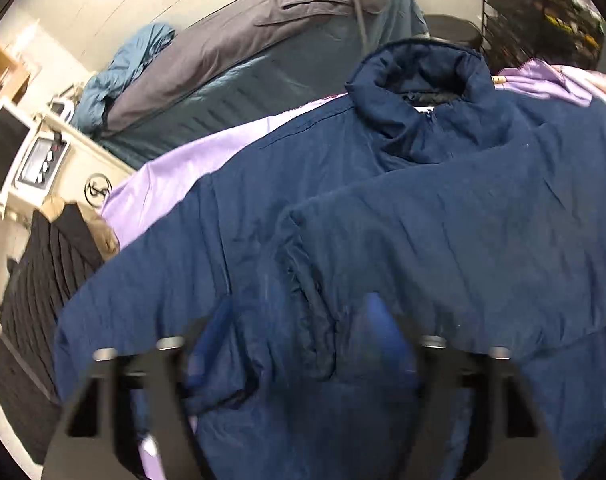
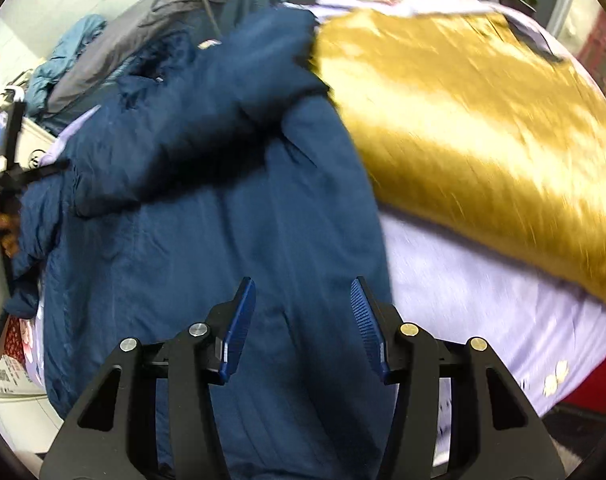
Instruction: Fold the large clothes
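Both my grippers, left [image 1: 299, 344] and right [image 2: 303, 328], tilt steeply down over the navy jacket [image 1: 383, 220], jaws apart, gripping nothing.

A pale wall [image 1: 115, 4] rises at the back, evenly lit. Along it lies a heap of grey and teal bedding [image 1: 239, 60]. At the left stands a white appliance [image 1: 7, 152] with a dark screen and a small control panel, on a cream cabinet [image 1: 83, 160]. A dark wire rack [image 1: 543, 4] fills the far right corner. A lilac sheet [image 2: 483, 300] covers the bed.
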A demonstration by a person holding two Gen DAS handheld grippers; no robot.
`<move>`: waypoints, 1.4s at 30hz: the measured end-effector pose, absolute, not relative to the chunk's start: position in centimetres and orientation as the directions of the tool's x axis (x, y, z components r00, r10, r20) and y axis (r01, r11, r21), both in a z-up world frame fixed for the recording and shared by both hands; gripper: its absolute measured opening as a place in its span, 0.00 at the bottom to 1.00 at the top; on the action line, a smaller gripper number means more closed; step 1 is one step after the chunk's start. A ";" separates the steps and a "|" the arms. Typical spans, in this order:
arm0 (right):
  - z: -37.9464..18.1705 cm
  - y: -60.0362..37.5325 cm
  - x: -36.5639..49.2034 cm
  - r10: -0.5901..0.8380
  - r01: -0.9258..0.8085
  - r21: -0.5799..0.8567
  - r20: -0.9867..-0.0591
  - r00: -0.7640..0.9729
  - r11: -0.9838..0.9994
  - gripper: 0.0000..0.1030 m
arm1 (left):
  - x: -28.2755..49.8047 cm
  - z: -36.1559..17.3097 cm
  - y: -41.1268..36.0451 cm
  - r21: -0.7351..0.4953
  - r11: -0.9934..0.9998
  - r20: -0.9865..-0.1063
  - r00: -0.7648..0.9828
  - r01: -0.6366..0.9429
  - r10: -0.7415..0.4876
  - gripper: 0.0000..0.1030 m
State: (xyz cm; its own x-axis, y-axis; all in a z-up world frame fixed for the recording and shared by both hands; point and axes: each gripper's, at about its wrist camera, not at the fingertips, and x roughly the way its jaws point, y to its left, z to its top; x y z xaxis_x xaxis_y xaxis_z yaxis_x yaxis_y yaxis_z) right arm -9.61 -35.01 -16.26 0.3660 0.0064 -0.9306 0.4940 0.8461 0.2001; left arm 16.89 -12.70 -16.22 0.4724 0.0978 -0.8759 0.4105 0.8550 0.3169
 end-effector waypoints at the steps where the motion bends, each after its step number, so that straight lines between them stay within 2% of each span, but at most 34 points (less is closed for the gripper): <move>1: -15.9 -35.0 -9.1 0.002 0.483 0.197 -0.927 0.375 0.853 0.49 | 16.7 -15.7 -12.3 0.284 0.870 -0.882 0.466 0.403 0.071 0.77; 3: -15.0 -34.9 -7.2 -0.006 0.447 0.189 -0.916 0.400 0.874 0.49 | 15.6 -14.8 -11.1 0.231 0.893 -0.891 0.452 0.387 0.035 0.79; 8: -13.2 -33.5 -1.3 0.001 0.352 0.178 -0.893 0.449 0.919 0.49 | 13.6 -14.9 -10.1 0.221 0.898 -0.899 0.437 0.381 0.036 0.79; 12: -12.7 -31.6 4.0 -0.041 0.247 0.083 -0.888 0.459 0.965 0.49 | 12.2 -15.4 -8.2 0.216 0.908 -0.909 0.414 0.360 0.052 0.79; 15: -13.8 -31.3 6.3 -0.106 0.224 -0.008 -0.897 0.429 0.974 0.71 | 11.5 -16.2 -6.3 0.214 0.917 -0.919 0.388 0.337 0.072 0.79; 21: -22.2 -33.5 7.5 -0.233 0.162 -0.198 -0.942 0.241 0.967 0.71 | 9.7 -17.2 -2.3 0.197 0.940 -0.934 0.345 0.280 0.093 0.81; 23: -23.9 -33.3 7.0 -0.283 0.117 -0.261 -0.925 0.255 0.958 0.71 | 9.0 -17.4 -1.0 0.203 0.944 -0.935 0.336 0.259 0.109 0.82; 32: -25.4 -32.1 8.2 -0.416 0.105 -0.403 -0.882 0.222 0.909 0.75 | 7.5 -17.6 0.6 0.163 0.968 -0.944 0.316 0.190 0.096 0.84; 36: -24.1 -32.1 8.1 -0.404 0.129 -0.384 -0.891 0.207 0.914 0.75 | 7.1 -16.8 -0.5 0.129 0.971 -0.934 0.352 0.201 0.051 0.88; 39: -20.4 -31.9 6.5 -0.331 0.194 -0.279 -0.885 0.328 0.940 0.76 | 6.9 -16.6 -1.3 0.095 0.969 -0.934 0.358 0.228 0.007 0.88; 42: -18.0 -31.0 4.5 -0.252 0.223 -0.178 -0.895 0.368 0.959 0.84 | 6.6 -16.9 -1.6 0.060 0.970 -0.935 0.354 0.234 -0.028 0.89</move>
State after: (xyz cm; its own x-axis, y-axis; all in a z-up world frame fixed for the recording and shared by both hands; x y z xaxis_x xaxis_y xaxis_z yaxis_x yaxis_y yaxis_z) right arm 4.53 -30.98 -18.00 0.3683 -0.2517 -0.8950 0.2226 0.9585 -0.1780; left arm 6.58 -1.61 -16.88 0.3536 -0.0278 -0.9350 0.2338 0.9705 0.0595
